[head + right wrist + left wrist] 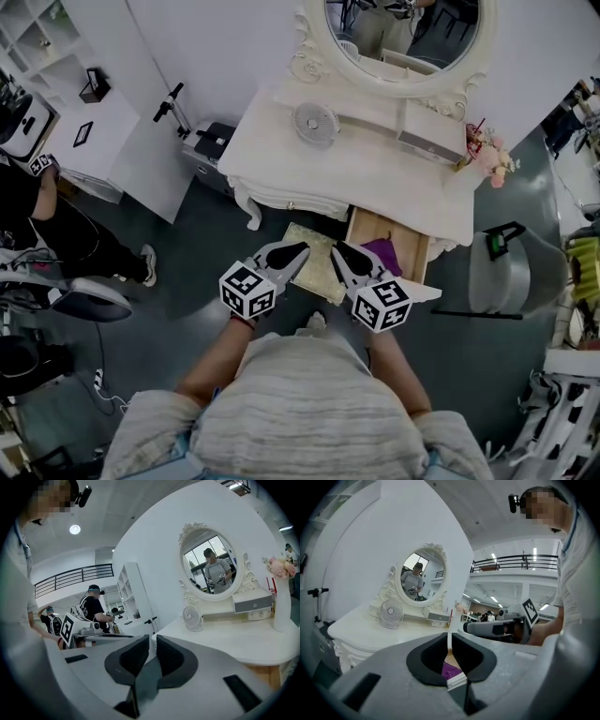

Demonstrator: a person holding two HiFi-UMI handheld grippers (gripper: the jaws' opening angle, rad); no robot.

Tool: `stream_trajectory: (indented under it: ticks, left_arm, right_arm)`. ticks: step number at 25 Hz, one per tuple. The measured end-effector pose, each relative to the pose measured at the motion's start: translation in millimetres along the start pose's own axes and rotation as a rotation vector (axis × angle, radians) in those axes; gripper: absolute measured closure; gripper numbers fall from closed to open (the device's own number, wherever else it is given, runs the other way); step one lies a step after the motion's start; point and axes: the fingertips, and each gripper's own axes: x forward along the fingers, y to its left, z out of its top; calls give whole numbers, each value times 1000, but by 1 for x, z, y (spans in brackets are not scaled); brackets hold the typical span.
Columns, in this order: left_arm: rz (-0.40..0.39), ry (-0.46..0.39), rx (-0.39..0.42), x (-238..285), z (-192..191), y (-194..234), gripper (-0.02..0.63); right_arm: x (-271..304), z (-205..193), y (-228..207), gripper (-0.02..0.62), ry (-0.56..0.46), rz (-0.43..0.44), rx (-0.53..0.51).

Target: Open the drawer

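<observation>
The white dressing table [375, 178] has its right-hand drawer [373, 228] pulled out, showing a wooden bottom with a purple cloth [386, 253] in it. My left gripper [300, 249] and right gripper [337, 247] hang side by side in front of the table, just short of the drawer and touching nothing. In the left gripper view the left gripper [450, 637] is shut and empty, with the purple cloth [451, 671] showing beyond its jaws. The right gripper [153, 641] also has its jaws together with nothing between them; the tabletop [243, 641] lies to its right.
A pale cushioned stool [314, 267] stands under the table, below the grippers. On the tabletop are a small fan [314, 123], an oval mirror [403, 80], a small drawer box [429, 142] and flowers [494, 157]. A grey bin [506, 274] stands right; a person [56, 225] left.
</observation>
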Motion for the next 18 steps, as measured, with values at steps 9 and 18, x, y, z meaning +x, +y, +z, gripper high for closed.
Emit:
stream_trajectory:
  ticks: [9, 18]
  left_arm:
    - [35, -1, -20, 22, -5, 8, 578]
    - [82, 2, -42, 27, -12, 37, 578]
  right_arm:
    - [8, -3, -23, 583, 31, 47, -20]
    - [27, -10, -37, 583, 77, 52, -46]
